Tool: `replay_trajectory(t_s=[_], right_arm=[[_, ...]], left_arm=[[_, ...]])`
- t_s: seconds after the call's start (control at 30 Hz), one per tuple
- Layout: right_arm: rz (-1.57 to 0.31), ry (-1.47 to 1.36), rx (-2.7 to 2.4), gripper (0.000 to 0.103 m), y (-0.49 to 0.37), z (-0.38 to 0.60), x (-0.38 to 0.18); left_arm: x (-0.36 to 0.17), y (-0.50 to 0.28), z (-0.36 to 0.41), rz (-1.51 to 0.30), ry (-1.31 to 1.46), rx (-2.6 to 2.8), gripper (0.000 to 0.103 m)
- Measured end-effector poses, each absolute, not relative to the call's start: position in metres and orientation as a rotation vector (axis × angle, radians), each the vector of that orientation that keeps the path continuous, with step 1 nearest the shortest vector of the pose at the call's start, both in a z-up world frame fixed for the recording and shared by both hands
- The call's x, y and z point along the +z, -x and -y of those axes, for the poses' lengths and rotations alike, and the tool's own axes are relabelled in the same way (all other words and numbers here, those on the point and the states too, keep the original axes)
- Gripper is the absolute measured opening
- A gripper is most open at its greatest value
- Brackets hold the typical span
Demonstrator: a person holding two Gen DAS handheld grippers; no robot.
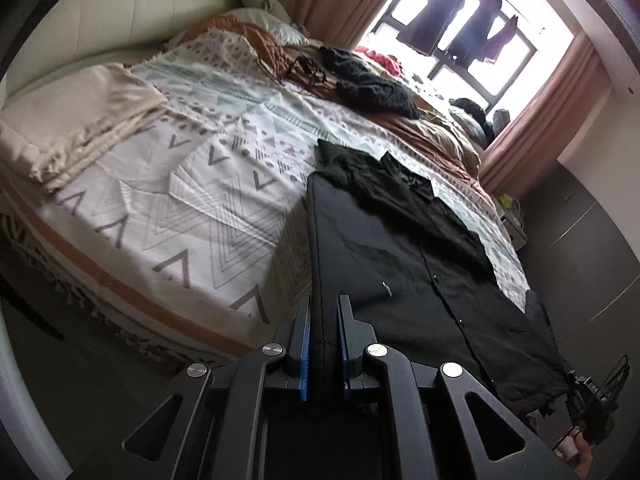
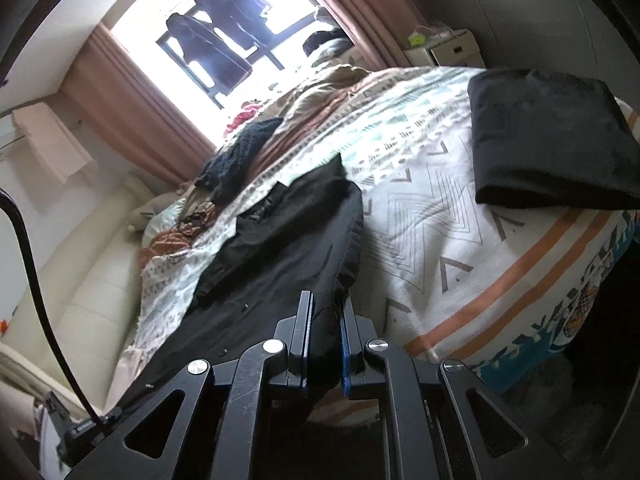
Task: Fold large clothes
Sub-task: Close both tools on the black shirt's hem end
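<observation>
Nearest to us, the left gripper is clenched on the near hem edge of the long black button-front garment, the dark cloth pinched between its blue-lined pads. The right gripper grips the same garment at its other near corner, jaws drawn in on a bunch of fabric. From both wrist views the garment runs away from us across the white bedspread with grey chevrons and orange stripes, lying lengthwise near the foot of the bed, its button placket facing up and one sleeve folded in over the body.

We judge the step in hand to be the lengthwise fold — both hem corners are held, so the next move calls for lifting them together and carrying them toward the far collar end, keeping the two grippers level so the edge lands square and the sleeve does not slide out.

Farther off lie a folded beige cloth stack to the left, a folded dark garment to the right, and a black knitted piece near the far pillows.

The collar end is crumpled and hard to read, and we cannot tell where the second sleeve sits. The window glare washes out the far corner.
</observation>
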State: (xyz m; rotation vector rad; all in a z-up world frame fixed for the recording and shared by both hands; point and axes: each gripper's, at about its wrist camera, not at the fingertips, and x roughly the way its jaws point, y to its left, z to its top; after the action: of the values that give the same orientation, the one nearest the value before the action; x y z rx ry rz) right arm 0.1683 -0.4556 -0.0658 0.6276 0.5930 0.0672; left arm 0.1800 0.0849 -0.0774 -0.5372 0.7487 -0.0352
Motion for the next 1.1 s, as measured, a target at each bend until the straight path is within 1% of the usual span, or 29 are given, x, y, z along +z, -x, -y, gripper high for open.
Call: replay_trajectory(t_s=[0.37, 0.67, 0.87, 1.1], right_arm=[[-0.575, -0.578, 0.103, 0.011, -0.133, 0.443, -0.055], [-0.577, -0.552, 0.107, 0.011, -0.106, 0.442, -0.059], [-0.595, -0.551, 0.102, 0.011, -0.096, 0.443, -0.071], [-0.587, -0.564, 0.109, 0.011, -0.095, 0.448, -0.072]], left_arm=[[-0.09, -0.133, -0.099, -0.744, 0.562, -0.024, 0.011], [-0.097, -0.102, -0.102, -0.735, 0.555, -0.022, 0.011], [-0.113, -0.094, -0.104, -0.764, 0.56, -0.015, 0.011], [-0.101, -0.096, -0.102, -0.748, 0.543, -0.016, 0.011]])
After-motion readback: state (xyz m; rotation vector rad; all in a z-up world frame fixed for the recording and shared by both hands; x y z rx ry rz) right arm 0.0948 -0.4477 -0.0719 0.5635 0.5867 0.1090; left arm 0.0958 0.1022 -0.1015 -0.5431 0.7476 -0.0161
